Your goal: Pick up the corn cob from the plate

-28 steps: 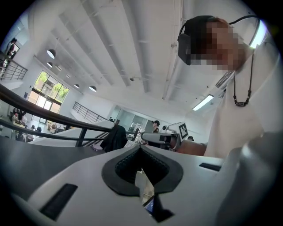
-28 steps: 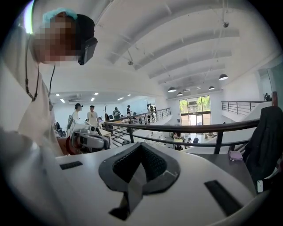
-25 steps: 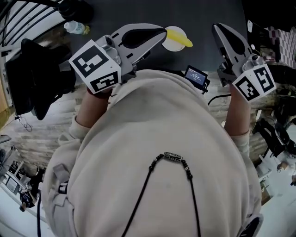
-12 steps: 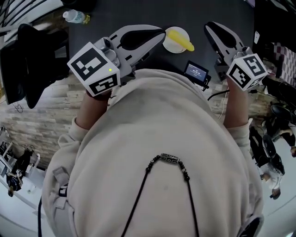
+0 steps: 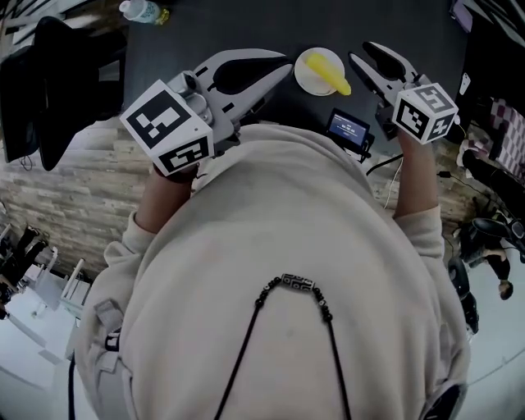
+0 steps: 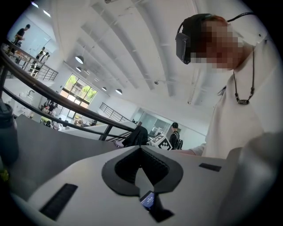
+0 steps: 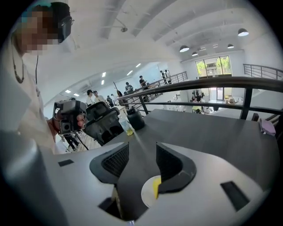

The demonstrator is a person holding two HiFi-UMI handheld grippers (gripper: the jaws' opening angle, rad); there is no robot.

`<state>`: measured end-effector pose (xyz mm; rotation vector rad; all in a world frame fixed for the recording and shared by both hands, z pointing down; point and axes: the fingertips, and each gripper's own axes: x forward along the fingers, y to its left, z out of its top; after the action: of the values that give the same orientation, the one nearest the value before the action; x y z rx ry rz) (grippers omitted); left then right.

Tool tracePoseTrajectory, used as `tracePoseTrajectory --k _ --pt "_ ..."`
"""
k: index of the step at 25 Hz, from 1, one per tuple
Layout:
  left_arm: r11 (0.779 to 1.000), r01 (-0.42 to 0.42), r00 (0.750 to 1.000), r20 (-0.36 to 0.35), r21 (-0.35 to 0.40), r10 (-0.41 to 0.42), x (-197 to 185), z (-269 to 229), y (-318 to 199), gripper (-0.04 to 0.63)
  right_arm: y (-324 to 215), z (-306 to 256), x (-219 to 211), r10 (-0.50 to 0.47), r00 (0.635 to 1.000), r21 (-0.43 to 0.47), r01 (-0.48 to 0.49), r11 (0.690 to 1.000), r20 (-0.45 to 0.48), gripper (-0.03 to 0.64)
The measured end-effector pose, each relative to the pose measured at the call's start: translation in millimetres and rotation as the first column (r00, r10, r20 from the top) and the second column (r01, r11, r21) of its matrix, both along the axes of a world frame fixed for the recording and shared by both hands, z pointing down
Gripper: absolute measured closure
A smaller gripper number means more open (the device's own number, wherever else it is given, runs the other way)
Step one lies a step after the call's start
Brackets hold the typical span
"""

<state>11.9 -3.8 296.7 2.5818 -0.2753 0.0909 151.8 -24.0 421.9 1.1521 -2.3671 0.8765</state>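
The pickup itself hasn't begun: the corn cob lies on its white plate at the upper middle of the head view, on the dark table, and neither tool touches it. Your right gripper sits just right of the plate, angled down toward it. Its jaws have just been opening and stand partly apart with nothing between them; in the right gripper view the cob and plate show low in the gap, beyond the jaws. Your left gripper hangs left of the plate, its tips together and empty. By my reading, what's left is everything that counts: bring the right jaws around the cob, close, and lift it clear of the plate
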Motion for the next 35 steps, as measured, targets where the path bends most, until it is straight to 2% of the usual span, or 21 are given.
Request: tracePoseTrajectory --k 11,19,23,30,35 --pt "0.997 0.073 0.996 0.06 -0.036 -0.071 -31.6 15.0 4.6 0.592 4.5 86.8 -14.5 -0.048 0.998 -0.153 0.043 0.987 -0.03 0.373" --pt "0.993 0.106 0.991 0.086 -0.05 -0.102 -39.0 20.3 15.1 0.592 11.4 133.5 -7.7 -0.061 0.992 -0.212 0.036 0.977 -0.113 0.35" --pt "0.99 0.126 0.99 0.065 -0.06 -0.123 -47.0 14.3 11.9 0.592 19.7 166.5 -13.4 -0.109 0.986 -0.281 0.069 0.957 -0.129 0.339" --pt "0.985 0.158 0.986 0.073 -0.066 -0.153 -52.6 14.1 11.0 0.592 36.2 220.7 -3.7 -0.178 0.968 -0.391 0.095 0.915 -0.18 0.325" --pt "0.984 0.163 0.985 0.061 -0.072 -0.159 -52.2 11.6 13.7 0.592 47.1 247.8 0.7 -0.232 0.946 -0.437 0.114 0.892 -0.228 0.324"
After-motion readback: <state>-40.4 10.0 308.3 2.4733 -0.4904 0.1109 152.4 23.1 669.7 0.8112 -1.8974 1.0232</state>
